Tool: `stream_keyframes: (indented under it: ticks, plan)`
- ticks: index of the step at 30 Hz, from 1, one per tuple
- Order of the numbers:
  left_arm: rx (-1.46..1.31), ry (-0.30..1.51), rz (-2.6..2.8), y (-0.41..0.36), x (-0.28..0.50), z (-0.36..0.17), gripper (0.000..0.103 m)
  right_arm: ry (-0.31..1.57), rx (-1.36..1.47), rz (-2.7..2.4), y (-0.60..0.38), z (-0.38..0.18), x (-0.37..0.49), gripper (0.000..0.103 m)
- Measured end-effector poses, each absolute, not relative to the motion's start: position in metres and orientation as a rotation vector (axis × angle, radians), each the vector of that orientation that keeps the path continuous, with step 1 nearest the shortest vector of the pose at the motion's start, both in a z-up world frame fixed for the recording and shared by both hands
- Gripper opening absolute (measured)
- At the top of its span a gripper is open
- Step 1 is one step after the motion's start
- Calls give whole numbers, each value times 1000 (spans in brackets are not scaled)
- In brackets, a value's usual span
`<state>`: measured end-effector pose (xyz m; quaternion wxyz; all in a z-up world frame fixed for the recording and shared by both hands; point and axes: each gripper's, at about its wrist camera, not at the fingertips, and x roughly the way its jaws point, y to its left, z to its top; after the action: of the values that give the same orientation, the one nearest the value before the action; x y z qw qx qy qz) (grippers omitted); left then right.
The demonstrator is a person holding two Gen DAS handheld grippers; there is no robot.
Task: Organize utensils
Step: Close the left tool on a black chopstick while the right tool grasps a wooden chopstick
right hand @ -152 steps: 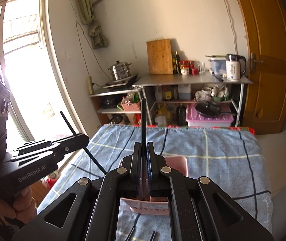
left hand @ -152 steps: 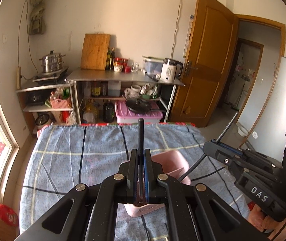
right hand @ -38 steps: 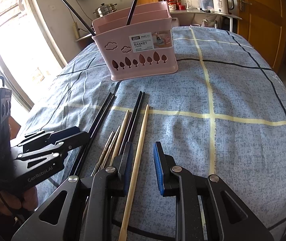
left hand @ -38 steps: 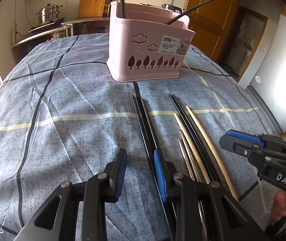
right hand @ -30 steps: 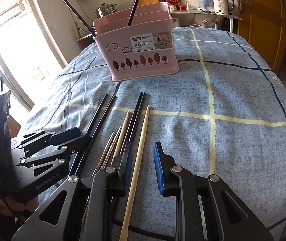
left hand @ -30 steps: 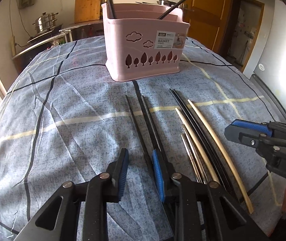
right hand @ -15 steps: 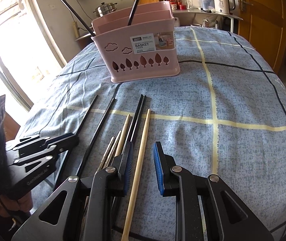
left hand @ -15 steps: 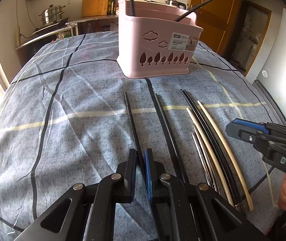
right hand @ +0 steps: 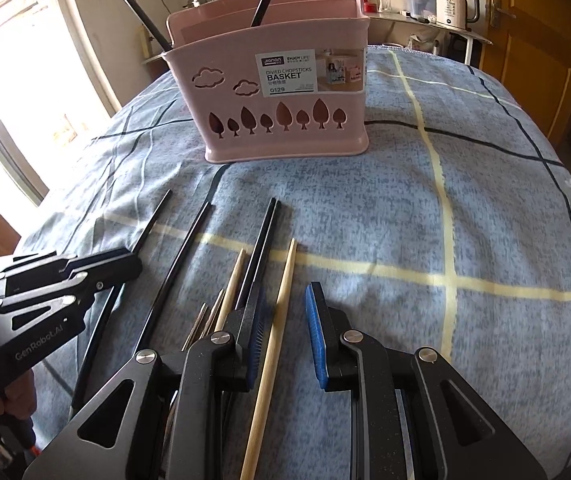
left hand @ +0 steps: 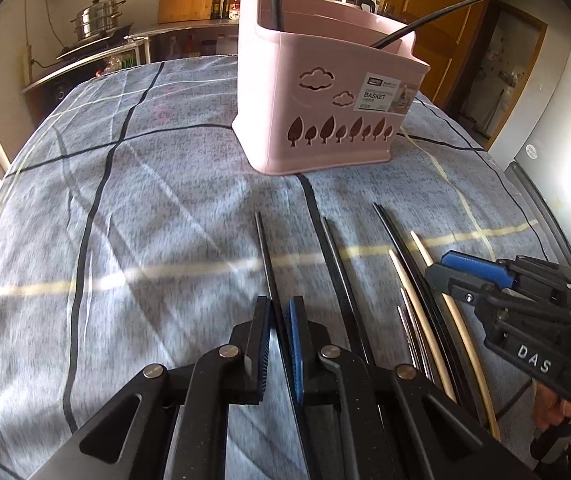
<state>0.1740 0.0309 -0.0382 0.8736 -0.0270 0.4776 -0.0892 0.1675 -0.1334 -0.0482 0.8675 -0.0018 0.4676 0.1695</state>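
Leftmost on the desk: black chopstick [left hand: 266, 256], now clamped between the left gripper [left hand: 279, 312] fingers, open a second ago; ready to lift. Behind: pink basket [left hand: 325, 120], two sticks inside. Right: right gripper [right hand: 285, 312] fingers apart astride wooden chopstick [right hand: 281, 300].

Basket [right hand: 285, 128]: I see pale pink plastic, with cut-out clouds above a row of cut-out trees and a white label printed in black.
Cloth [right hand: 405, 208]: I see speckled blue-grey, crossed by black and pale yellow lines in a wide check.
Chopsticks: I see a black one [left hand: 266, 256] in my left claw [left hand: 279, 344], and a pale wooden one [right hand: 273, 344].
Claws: I see black arms with blue pads, including my right claw [right hand: 285, 336].
Door [right hand: 533, 20]: I see orange-brown wood.
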Motion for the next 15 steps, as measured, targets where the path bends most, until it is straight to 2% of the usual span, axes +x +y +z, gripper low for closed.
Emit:
stream_keyframes:
  ticks: [4,8,15]
  plan:
    - [-46,1005,-190,29,188,-38,9,983,-31,343,-129,-48,174,21]
    - [5,1005,-173,21,195,-38,8,982,-86,314,-123,-48,177,8]
    - [-23,1008,-188,23,199,-30,6,994,-49,327,-131,-43,182,7]
